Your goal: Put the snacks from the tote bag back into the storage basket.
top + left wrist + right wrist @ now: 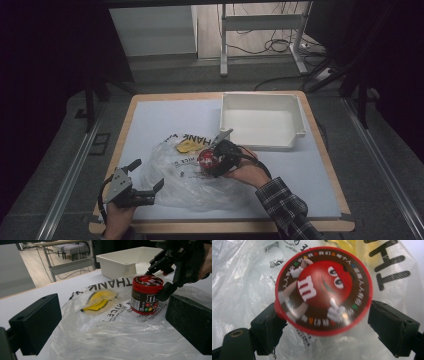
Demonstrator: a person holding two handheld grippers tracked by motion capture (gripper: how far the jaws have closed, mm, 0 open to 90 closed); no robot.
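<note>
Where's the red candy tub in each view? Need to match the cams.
High view: the tub sits centre, on the plastic bag, at the right gripper.
Left gripper view: right of centre, upright on the bag, the right gripper's jaws at its lid.
Right gripper view: its round lid at centre, seen from above, between the two black jaws.
Shared landmark: the bag's black THANK lettering, close by the tub in all three.
</note>
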